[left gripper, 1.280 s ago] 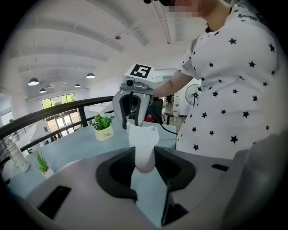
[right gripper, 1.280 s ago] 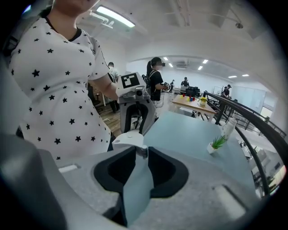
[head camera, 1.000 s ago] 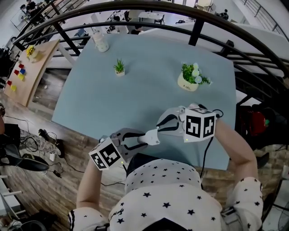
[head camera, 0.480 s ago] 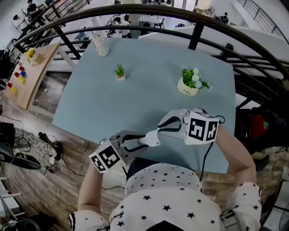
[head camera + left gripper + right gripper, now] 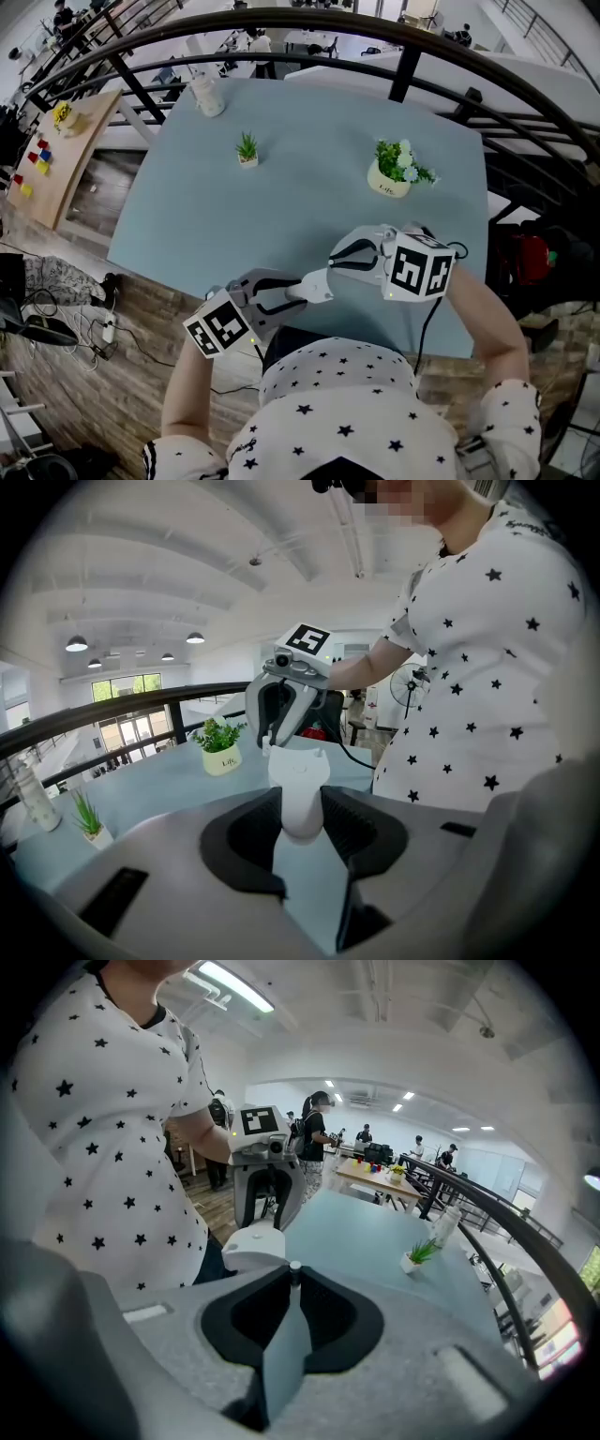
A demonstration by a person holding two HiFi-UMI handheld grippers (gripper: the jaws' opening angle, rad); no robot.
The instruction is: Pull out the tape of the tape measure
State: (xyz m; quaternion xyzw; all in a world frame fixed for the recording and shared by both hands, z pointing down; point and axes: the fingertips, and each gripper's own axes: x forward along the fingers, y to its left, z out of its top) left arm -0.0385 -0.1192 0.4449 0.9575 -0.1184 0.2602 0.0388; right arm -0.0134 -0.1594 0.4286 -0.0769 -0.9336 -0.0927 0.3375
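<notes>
My left gripper (image 5: 296,289) is shut on the white tape measure (image 5: 317,286) and holds it over the near edge of the blue-grey table (image 5: 281,197). In the left gripper view the case (image 5: 300,794) sits pressed between the black pads (image 5: 248,827). My right gripper (image 5: 332,265) meets the case's front end from the right. In the right gripper view its jaws (image 5: 294,1274) have just been closing and stand nearly together, with the small white end tab of the tape (image 5: 294,1266) pinched at their tips. No length of tape shows outside the case.
A potted plant in a cream pot (image 5: 397,164), a small green plant (image 5: 247,147) and a pale bottle (image 5: 207,94) stand farther back on the table. A dark curved railing (image 5: 403,66) runs behind it. The person's torso is close below both grippers.
The right gripper's jaws have drawn together at the tape measure's front end. Both hands stay almost where they were, and the left grip is unchanged.
</notes>
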